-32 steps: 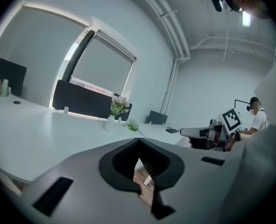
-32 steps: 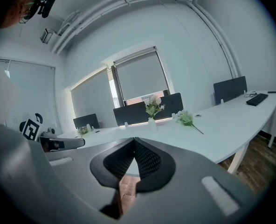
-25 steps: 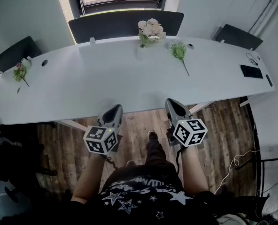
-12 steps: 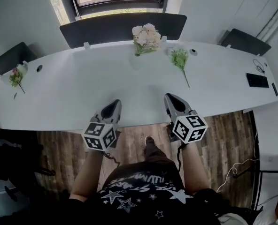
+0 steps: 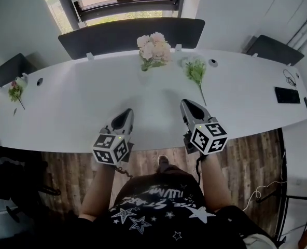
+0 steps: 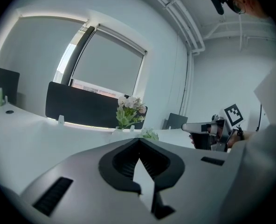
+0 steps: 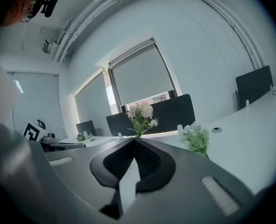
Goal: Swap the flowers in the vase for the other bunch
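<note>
Surface point(image 5: 65, 108), long and white, takes more of the head view than it did one second ago. Its near edge has come down the frame toward the person point(image 5: 158, 211), so the person has walked up to it. Both tools came along. The left tool point(image 5: 126, 113) and the right tool point(image 5: 187, 104) were then over the wooden floor point(image 5: 247, 149), short of the edge. Now their tips lie over that edge, a little below the centre of the frame. In each tool's own view the two dark pads meet in one line with nothing between them, so both are fully closed and carry nothing.

The pink and white bunch point(image 5: 152, 46) stands upright at the upper centre, in front of the dark screen point(image 5: 91, 35). Its vase I cannot separate well from the white surface. The other bunch point(image 5: 196, 69), green with pale flowers, lies flat just to the right of it, and its stem points down the frame toward the right tool. Neither bunch has changed its place on the surface.

I judge that the swap is not yet begun — only the approach is made. Both tools are well apart from the flowers, so they must go further and open before the bunch in the vase can be lifted out.
</note>
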The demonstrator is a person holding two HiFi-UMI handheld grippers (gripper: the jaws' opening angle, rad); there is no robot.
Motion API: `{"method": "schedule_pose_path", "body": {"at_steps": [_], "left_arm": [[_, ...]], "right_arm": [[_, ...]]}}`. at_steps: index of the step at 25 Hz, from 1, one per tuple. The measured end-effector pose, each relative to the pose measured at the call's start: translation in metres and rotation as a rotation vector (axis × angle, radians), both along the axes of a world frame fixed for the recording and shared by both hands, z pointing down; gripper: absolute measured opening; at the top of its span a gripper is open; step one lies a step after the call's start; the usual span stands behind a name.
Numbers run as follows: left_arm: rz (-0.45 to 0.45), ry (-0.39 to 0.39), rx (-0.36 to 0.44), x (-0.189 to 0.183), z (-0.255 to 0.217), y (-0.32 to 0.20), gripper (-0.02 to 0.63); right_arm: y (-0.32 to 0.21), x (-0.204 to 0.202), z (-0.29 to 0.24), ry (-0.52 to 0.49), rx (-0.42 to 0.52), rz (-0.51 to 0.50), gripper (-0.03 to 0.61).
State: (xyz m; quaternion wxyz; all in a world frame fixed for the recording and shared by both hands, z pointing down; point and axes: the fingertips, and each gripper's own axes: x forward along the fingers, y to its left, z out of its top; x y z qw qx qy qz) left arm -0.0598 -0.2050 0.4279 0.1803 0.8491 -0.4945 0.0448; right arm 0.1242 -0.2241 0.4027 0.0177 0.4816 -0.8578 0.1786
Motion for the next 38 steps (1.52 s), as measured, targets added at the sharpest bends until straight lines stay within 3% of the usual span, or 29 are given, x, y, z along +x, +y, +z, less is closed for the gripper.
{"method": "schedule_pose_path", "body": {"at_steps": [16, 28, 32, 38], "left_arm": [[-0.100, -0.058, 0.011, 0.027, -0.002, -0.050, 0.008], [-0.180, -0.077, 0.022, 0.023, -0.006, -0.080, 0.008], [-0.156, -0.145, 0.055, 0.028, -0.005, -0.093, 0.008], [-0.155, -0.118, 0.109, 0.030, 0.000, -0.115, 0.009]], "right_arm": [[-0.080, 0.009, 0.012, -0.056, -0.023, -0.137, 0.003], [-0.118, -0.007, 0.025, -0.088, -0.060, -0.221, 0.003], [-0.122, -0.006, 0.034, -0.084, -0.085, -0.216, 0.003], [-0.136, 0.001, 0.038, -0.081, -0.084, -0.164, 0.003]]}}
